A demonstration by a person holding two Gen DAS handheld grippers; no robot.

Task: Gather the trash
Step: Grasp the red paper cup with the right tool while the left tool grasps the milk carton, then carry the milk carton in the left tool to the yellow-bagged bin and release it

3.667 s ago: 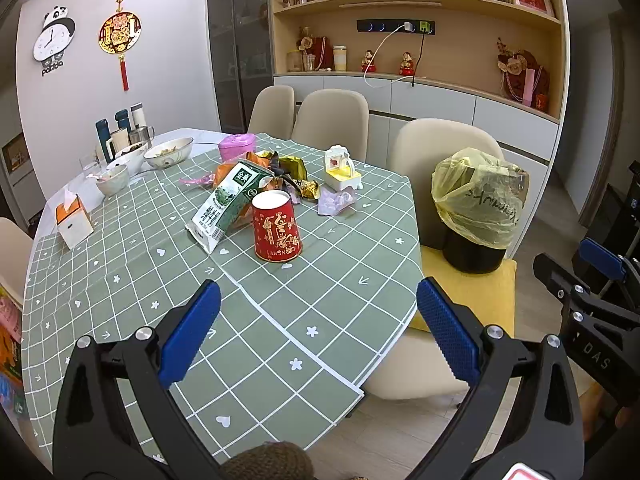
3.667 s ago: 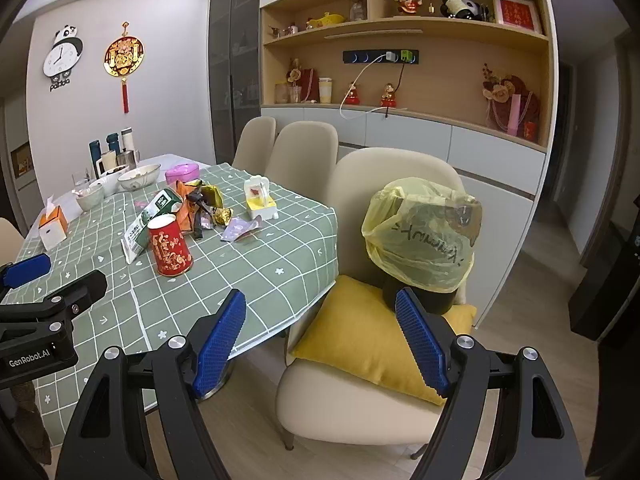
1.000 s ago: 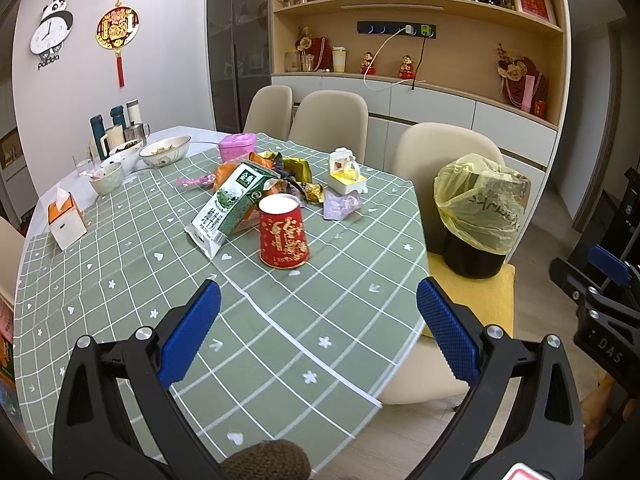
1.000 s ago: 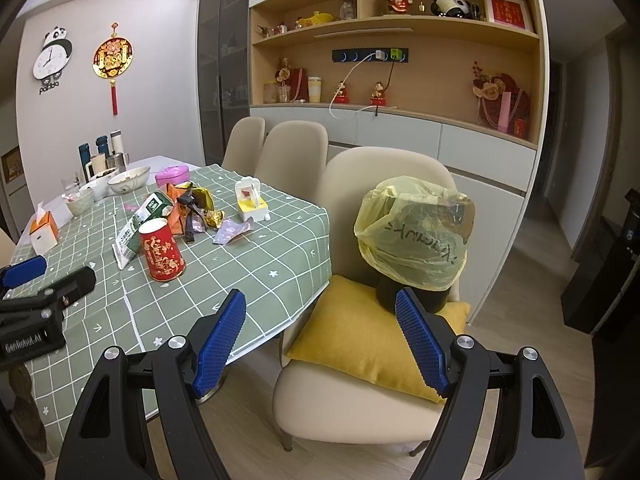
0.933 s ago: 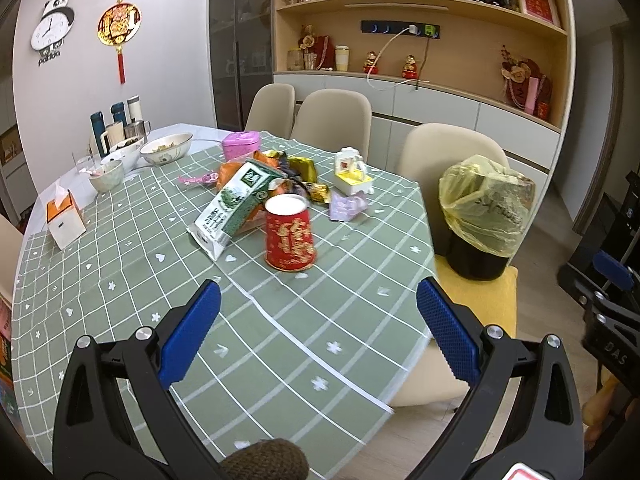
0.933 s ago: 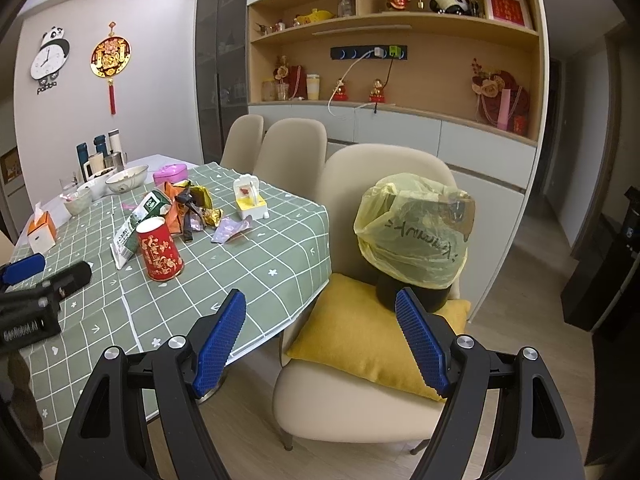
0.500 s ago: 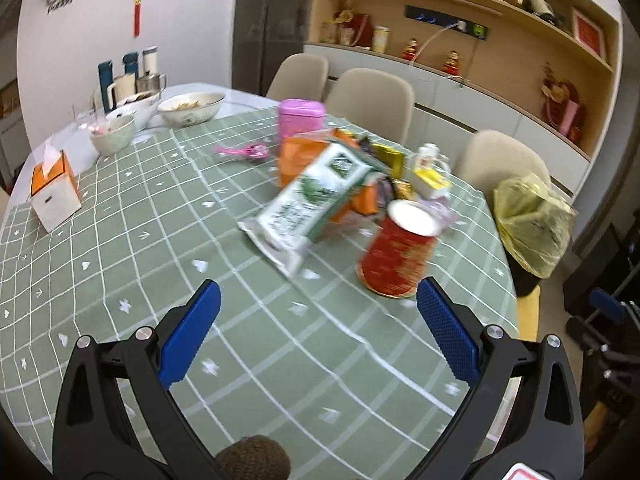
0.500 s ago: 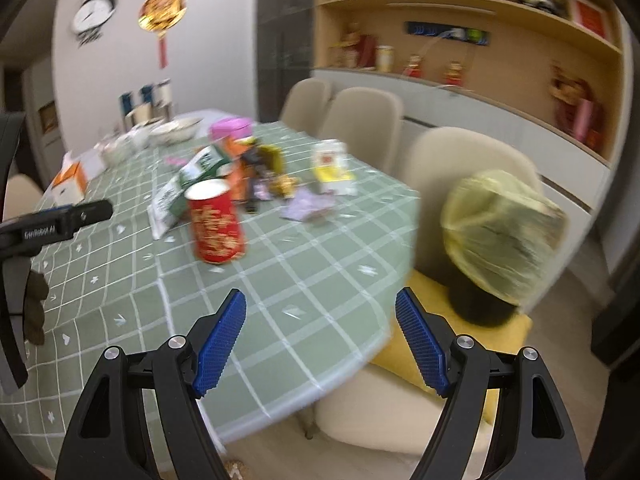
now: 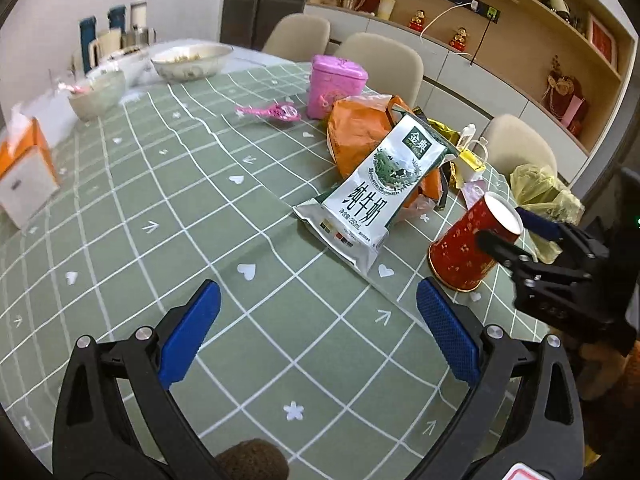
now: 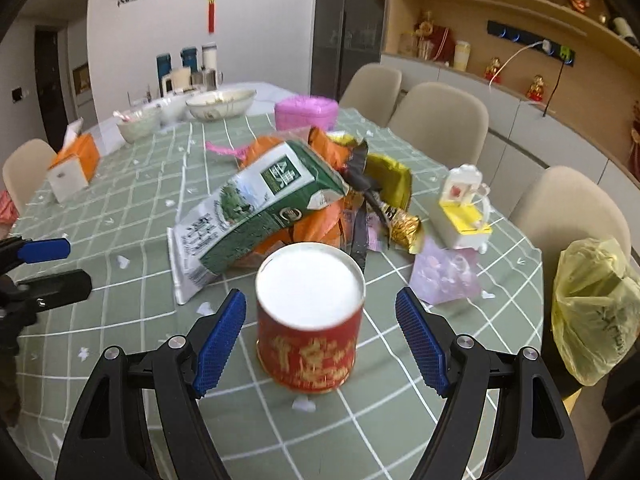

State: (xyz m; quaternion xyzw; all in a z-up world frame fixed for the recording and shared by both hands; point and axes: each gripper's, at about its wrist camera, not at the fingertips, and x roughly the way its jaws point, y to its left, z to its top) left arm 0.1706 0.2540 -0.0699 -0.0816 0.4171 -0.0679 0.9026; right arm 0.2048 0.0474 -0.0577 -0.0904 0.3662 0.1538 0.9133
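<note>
Straddling the red paper cup, the right gripper has just been closing, pads not yet touching. Cup near the tabletop's right edge: light, crushable; take mid-wall, gently. Left gripper apart, empty. One cup, one milk carton, two bowls.

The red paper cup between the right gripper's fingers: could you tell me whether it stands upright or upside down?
Upside down. The red paper cup stands on the tablecloth with its wide rim down and white base up.
</note>
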